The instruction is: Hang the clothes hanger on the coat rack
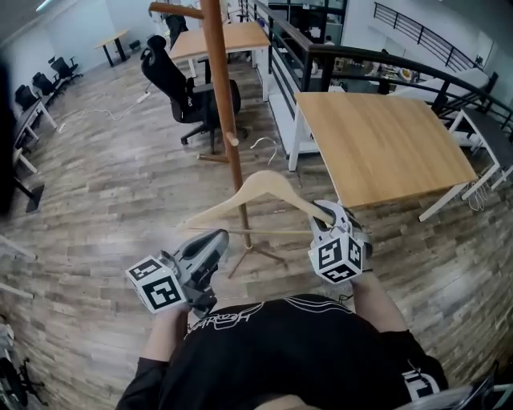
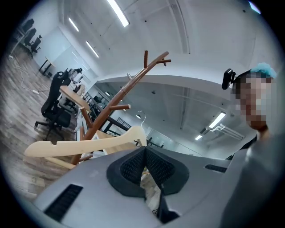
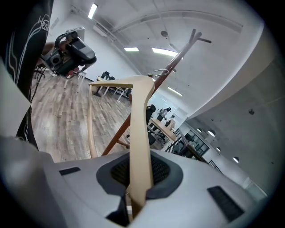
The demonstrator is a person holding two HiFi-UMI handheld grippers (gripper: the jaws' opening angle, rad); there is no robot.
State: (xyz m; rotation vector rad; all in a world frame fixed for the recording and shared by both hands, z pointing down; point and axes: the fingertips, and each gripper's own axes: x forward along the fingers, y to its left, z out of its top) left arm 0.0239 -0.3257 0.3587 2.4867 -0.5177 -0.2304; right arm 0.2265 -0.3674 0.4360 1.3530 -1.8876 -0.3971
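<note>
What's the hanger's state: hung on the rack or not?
Not hung: right gripper is shut on the hanger, which sits on no peg of the coat rack.

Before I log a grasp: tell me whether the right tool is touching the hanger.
Touching. The right gripper view shows the right tool closed on one arm of the hanger, a pad against each face.

Grey-brown plank floor [image 1: 104, 200] — pale wood tables [image 1: 385, 144], a black office chair [image 1: 180, 88], black railing [image 1: 417, 68]; strip lights [image 2: 118, 12] overhead.

Top of coat rack [image 1: 227, 120] cut off well ahead of right hand-held gripper [image 1: 326, 214], end of hanger [image 1: 240, 200] buried between its jaws
</note>
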